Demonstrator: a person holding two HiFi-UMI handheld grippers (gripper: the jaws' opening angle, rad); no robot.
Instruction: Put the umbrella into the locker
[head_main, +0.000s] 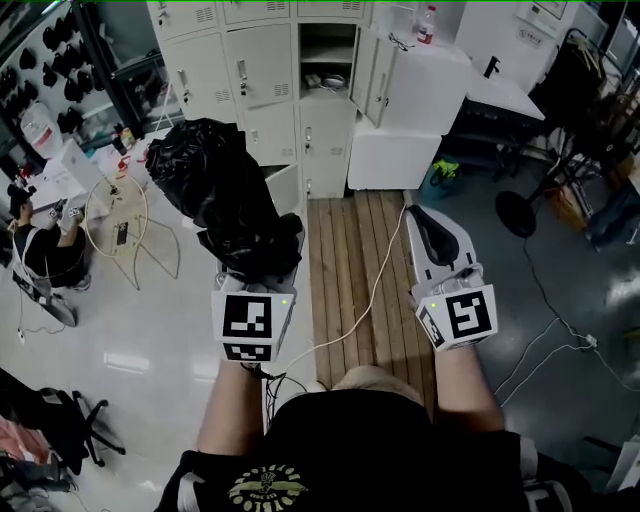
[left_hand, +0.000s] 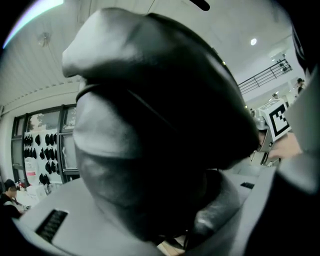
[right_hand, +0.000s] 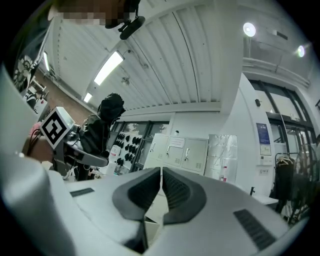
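Note:
A bunched black umbrella (head_main: 225, 195) rises toward the lockers from my left gripper (head_main: 255, 265), whose jaws are shut on its lower part. In the left gripper view the umbrella (left_hand: 160, 125) fills almost everything and hides the jaws. My right gripper (head_main: 432, 225) is held level beside it, to the right, with nothing in it. Its dark pads (right_hand: 140, 192) meet at the tips. The white locker bank (head_main: 270, 70) stands ahead. One upper compartment (head_main: 327, 55) is open, and a lower door (head_main: 285, 185) is ajar right behind the umbrella.
A slatted wooden platform (head_main: 350, 280) runs from my body to the lockers, with a white cable (head_main: 375, 280) across it. A white cabinet (head_main: 395, 155) stands at the right of the lockers, a floor fan (head_main: 520, 210) further right. A round wire table (head_main: 115, 215) and a seated person (head_main: 40, 250) are at the left.

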